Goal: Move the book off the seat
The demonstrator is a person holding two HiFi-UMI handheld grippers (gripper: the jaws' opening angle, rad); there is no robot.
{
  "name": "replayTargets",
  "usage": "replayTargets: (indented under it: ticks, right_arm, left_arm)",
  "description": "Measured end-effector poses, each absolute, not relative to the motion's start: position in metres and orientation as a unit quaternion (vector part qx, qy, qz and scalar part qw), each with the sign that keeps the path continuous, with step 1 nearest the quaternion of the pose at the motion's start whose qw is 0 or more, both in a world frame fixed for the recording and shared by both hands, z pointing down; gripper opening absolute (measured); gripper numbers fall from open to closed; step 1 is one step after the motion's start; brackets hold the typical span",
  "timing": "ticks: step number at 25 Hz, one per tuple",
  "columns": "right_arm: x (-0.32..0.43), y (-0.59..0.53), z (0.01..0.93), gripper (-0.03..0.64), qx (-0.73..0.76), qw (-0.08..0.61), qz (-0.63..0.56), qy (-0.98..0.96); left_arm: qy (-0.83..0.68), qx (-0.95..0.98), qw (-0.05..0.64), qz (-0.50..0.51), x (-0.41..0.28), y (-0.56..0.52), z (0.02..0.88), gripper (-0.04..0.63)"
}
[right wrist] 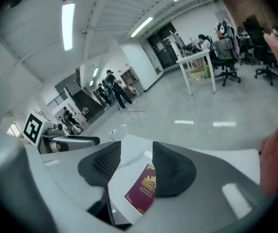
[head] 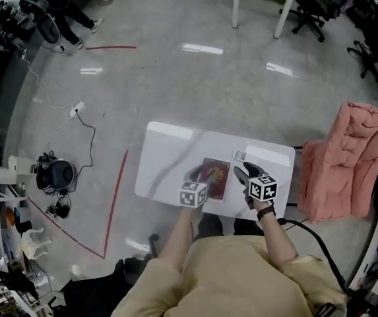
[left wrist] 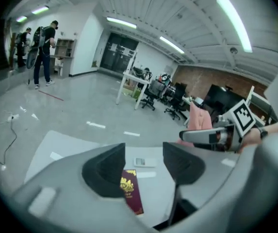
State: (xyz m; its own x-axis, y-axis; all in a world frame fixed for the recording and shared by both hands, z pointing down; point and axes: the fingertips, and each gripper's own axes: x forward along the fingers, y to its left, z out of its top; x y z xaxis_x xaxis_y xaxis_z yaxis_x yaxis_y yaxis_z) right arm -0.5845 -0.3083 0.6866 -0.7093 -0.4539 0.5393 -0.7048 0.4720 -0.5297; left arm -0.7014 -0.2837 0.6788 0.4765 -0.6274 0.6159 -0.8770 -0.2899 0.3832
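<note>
Left gripper [left wrist: 143,165] and right gripper [right wrist: 136,165] hover above the white table [head: 165,140], jaws apart and holding nothing. The maroon book [head: 215,178] lies flat on the tabletop below and between them, untouched. A small white device [head: 240,154] sits just beyond the book. A pink-draped chair [head: 347,157] stands beside the table's right end.

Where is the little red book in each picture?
Head view: the book lies just below the middle, on the white table.
Left gripper view: bottom centre, half hidden behind the jaw on the picture's left.
Right gripper view: bottom centre, between the jaws and tucked partly behind the one on the picture's right.
Shared landmark: the white table under the book.
</note>
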Motion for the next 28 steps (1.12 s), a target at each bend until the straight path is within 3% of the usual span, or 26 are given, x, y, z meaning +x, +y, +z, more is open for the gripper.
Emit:
replayTargets:
  ticks: [8, 13, 16, 20, 28]
  right_arm:
    - [-0.572, -0.331, 0.499, 0.143, 0.365, 0.096, 0.195, -0.905]
    - [-0.574, -0.331, 0.410, 0.006, 0.375, 0.051, 0.122, -0.918]
    - [-0.578, -0.321, 0.369, 0.006, 0.376, 0.020, 0.083, -0.923]
    - [-0.583, -0.303, 0.342, 0.006, 0.384, -0.013, 0.040, -0.923]
    - [-0.594, -0.288, 0.345, 0.006, 0.381, -0.014, 0.035, -0.924]
  left_arm:
    - [-0.531, 0.813, 0.218, 0.099, -0.691, -0.308, 0.508, 0.166]
    - [-0.549, 0.829, 0.101, 0.042, -0.685, -0.305, 0.408, 0.079]
    - [-0.551, 0.833, 0.057, 0.014, -0.682, -0.296, 0.366, 0.003]
    - [-0.555, 0.832, 0.030, 0.006, -0.685, -0.286, 0.348, 0.000]
    - [-0.543, 0.839, 0.018, -0.027, -0.674, -0.268, 0.346, 0.000]
